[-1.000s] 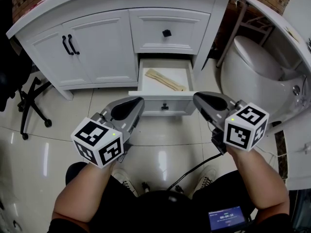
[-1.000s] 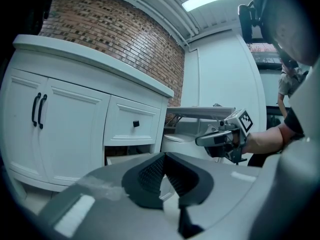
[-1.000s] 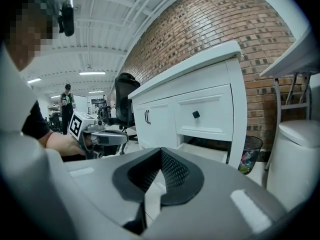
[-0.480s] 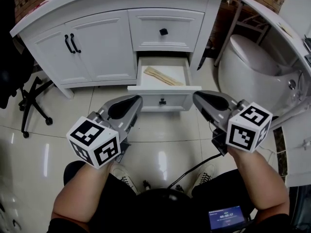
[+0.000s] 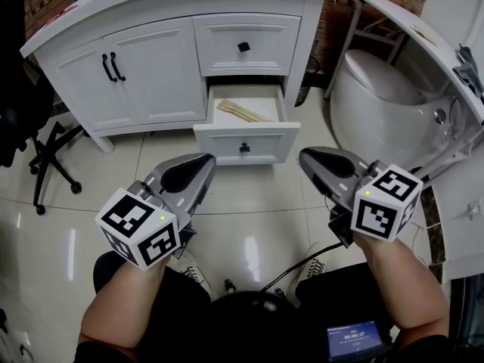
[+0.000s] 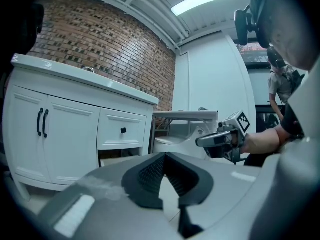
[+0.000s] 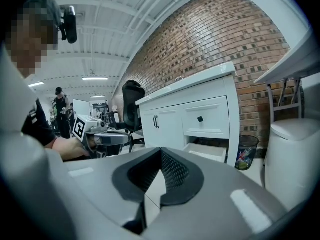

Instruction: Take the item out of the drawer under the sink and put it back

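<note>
The lower drawer (image 5: 243, 138) of the white vanity (image 5: 159, 59) stands pulled out. A pale flat stick-like item (image 5: 243, 112) lies inside it. My left gripper (image 5: 203, 161) and right gripper (image 5: 306, 159) hover side by side over the tiled floor, short of the drawer front, both shut with nothing between the jaws. In the left gripper view the closed jaws (image 6: 164, 156) point toward the vanity, and the right gripper (image 6: 220, 140) shows at the right. The right gripper view shows its own closed jaws (image 7: 161, 151) with the open drawer (image 7: 207, 151) beyond.
A black office chair (image 5: 34, 142) stands at the left of the vanity. A white toilet (image 5: 378, 97) is at the right under a folding table edge (image 5: 408, 29). A small bin (image 7: 246, 159) stands beside the vanity. A cable (image 5: 302, 263) runs across the floor.
Both grippers have drawn back from the vanity toward the person, still shut and empty. The drawer stays open with the item inside and now looks farther off.
</note>
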A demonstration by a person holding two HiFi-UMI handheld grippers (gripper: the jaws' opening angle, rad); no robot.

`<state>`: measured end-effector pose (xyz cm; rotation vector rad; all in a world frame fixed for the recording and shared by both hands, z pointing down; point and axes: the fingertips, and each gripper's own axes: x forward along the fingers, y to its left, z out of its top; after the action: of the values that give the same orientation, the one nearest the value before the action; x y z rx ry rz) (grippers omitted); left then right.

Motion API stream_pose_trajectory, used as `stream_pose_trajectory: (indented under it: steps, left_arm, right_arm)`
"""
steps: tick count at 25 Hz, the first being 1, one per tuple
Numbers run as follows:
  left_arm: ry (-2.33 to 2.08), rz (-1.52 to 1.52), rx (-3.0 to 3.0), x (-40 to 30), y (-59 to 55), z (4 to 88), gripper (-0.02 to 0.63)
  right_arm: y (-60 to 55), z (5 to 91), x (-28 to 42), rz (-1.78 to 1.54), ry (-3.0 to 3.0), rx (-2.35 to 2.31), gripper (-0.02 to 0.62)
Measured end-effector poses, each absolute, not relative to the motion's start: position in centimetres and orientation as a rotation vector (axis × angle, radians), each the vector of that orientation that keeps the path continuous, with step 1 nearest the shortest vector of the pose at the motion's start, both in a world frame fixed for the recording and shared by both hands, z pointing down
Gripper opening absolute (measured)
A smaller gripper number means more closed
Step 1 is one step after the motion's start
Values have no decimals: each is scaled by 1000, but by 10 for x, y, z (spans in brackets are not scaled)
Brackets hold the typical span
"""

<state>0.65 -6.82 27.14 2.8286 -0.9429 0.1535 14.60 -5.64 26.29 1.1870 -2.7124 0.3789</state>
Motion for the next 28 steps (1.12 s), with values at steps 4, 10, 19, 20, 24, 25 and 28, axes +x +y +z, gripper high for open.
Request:
stream_pose_trajectory:
  steps: [4, 10, 19, 20, 24, 25, 28]
  left_arm:
    - [-962, 158, 2852, 6, -63, 270, 6]
    - [-983, 142, 2863, 8, -64, 265, 6]
    - [-974, 152, 2863, 6, -63, 267, 6]
    - [-973, 154, 2861, 6, -63, 267, 6]
    - [-976, 152, 2859, 5, -63, 266, 6]
    - [-974, 151, 2860, 5, -63, 266, 6]
    - [-973, 148, 2861, 6, -62, 265, 6]
  right_arm:
    - [-44, 263, 151, 329, -2683, 1239, 8]
    - [-36, 255, 158, 285, -2678, 1283, 8]
    - [-35, 260, 148, 294, -2679, 1234, 6]
    - [-35, 260, 148, 295, -2678, 1234, 6]
    - [-36, 261, 148, 303, -2676, 1234, 7]
    - [-36, 261, 148, 303, -2675, 1233, 6]
    - [-36, 261, 147, 302, -2675, 1229, 6]
